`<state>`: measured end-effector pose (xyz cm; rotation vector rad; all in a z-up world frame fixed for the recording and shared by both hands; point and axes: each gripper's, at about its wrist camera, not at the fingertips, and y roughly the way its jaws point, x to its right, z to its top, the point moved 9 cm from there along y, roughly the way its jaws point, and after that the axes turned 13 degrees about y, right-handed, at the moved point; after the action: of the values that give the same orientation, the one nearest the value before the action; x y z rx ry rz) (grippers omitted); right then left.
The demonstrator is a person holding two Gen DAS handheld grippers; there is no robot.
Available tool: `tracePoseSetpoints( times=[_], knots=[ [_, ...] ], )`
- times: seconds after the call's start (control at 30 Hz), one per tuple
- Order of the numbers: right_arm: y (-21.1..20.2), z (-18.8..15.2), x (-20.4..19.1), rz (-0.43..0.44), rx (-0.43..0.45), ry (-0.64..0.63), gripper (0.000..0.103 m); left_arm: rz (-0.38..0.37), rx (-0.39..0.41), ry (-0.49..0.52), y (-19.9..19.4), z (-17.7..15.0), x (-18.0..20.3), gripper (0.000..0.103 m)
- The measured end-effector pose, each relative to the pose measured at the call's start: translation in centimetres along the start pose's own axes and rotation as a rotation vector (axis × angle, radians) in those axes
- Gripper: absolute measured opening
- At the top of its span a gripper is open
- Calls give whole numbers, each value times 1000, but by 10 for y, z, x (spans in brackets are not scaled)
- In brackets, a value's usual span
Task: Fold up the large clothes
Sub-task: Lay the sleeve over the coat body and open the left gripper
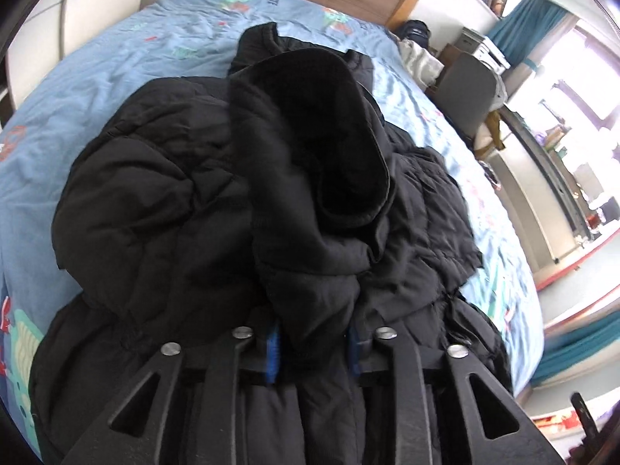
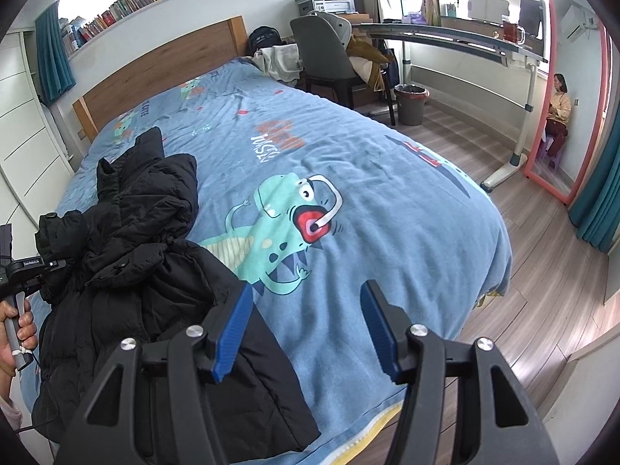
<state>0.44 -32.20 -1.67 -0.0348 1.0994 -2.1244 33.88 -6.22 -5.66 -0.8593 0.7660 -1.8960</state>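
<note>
A large black puffer jacket (image 1: 186, 201) lies bunched on the blue bedspread (image 1: 116, 58), its hood (image 1: 321, 124) gaping open on top. My left gripper (image 1: 314, 345) is shut on a thick fold of the jacket between its blue pads. In the right wrist view the jacket (image 2: 147, 263) lies at the bed's left near edge. My right gripper (image 2: 306, 329) is open and empty, above the bedspread (image 2: 387, 193) just right of the jacket's hem. The left gripper's body (image 2: 23, 267) and a hand show at the far left.
A wooden headboard (image 2: 162, 66) stands at the far end. A grey chair (image 2: 325, 50), a desk (image 2: 445, 42) and a bin (image 2: 410, 102) stand right of the bed. A mirror (image 2: 558, 89) reflects a seated person. Wooden floor (image 2: 542, 290) lies to the right.
</note>
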Motion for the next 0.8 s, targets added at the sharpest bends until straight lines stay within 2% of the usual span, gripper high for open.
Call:
tracePoseSetpoints(
  times=[0.2, 0.33, 0.43, 0.63, 0.8],
  knots=[
    [9, -12, -40, 40, -34, -78, 56, -47, 7, 41, -21, -18, -2, 35],
    [15, -19, -72, 66, -54, -144, 56, -27, 35, 22, -38, -20, -28, 36],
    [21, -25, -105, 92, -73, -205, 56, 23, 58, 4, -52, -18, -58, 36],
    [35, -42, -204, 190, -113, -368, 56, 114, 73, -29, -67, -12, -116, 36],
    [47, -58, -316, 311, -133, -505, 56, 145, 74, -52, -63, -3, -146, 36]
  ],
)
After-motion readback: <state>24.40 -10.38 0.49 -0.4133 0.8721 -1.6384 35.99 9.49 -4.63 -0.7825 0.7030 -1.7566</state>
